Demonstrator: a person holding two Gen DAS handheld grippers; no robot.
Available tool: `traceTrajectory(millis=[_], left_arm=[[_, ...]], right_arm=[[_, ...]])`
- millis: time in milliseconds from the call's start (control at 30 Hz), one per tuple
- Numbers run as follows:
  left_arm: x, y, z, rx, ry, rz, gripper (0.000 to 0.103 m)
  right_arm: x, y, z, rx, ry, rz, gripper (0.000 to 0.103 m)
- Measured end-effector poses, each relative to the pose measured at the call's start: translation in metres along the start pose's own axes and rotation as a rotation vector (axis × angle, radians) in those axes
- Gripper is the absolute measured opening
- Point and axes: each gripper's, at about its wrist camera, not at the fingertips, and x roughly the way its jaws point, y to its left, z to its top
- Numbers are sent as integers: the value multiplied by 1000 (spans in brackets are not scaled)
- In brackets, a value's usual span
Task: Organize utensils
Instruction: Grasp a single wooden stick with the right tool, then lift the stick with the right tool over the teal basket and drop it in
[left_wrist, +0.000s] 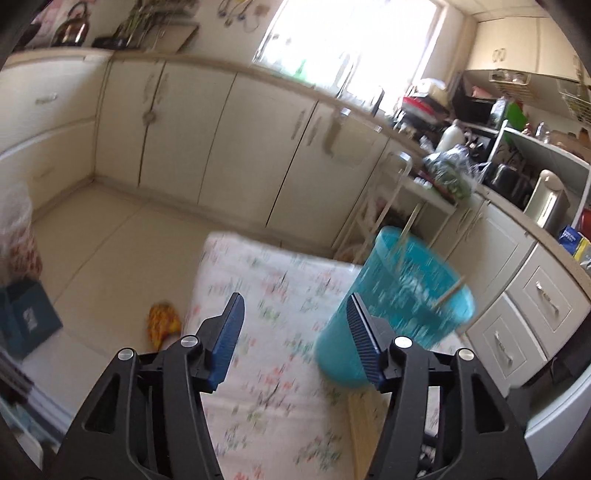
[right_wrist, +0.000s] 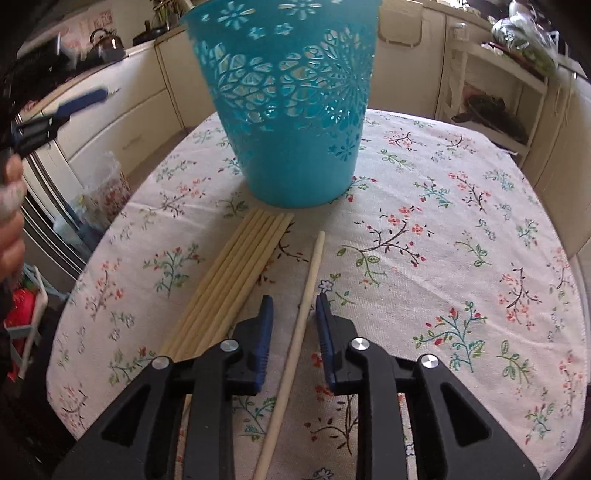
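Right tongs (right_wrist: 294, 306) parted around single chopstick (right_wrist: 295, 332) at lower centre, pads not touching. Left tongs (left_wrist: 295, 325) open, empty. Chopstick bundle (right_wrist: 229, 280) on desk (right_wrist: 461, 240) just left; teal basket (right_wrist: 291, 110) upper centre. Risk: thin stick rolls aside, closing pads miss.

No text, label or number is legible on anything here.

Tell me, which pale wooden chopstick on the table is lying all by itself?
The single pale wooden chopstick between the right gripper fingers. It lies apart, right of the bundle of chopsticks lying side by side.
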Motion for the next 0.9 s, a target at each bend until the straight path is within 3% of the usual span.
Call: traceTrajectory(millis=[133,200,333,400,700,900], left_arm=[[21,13,-46,-36,120,19,55],[28,11,-59,-17,149,29,55],[34,4,-77,37,179,52,58],[33,5,-77,35,173,61,65],[39,4,-75,14,192,60,66],[41,3,-75,18,201,58,66]], right_arm=[[0,1,-2,-10,-18,-32,18],[-2,-7,-3,39,-25,-13,8],[-6,-34,-10,206,-35,97,6],[-11,-42,-12,261,-52,146,6],[-63,-56,5,420,-272,355,6],[-114,-57,65,414,-505,419,6]])
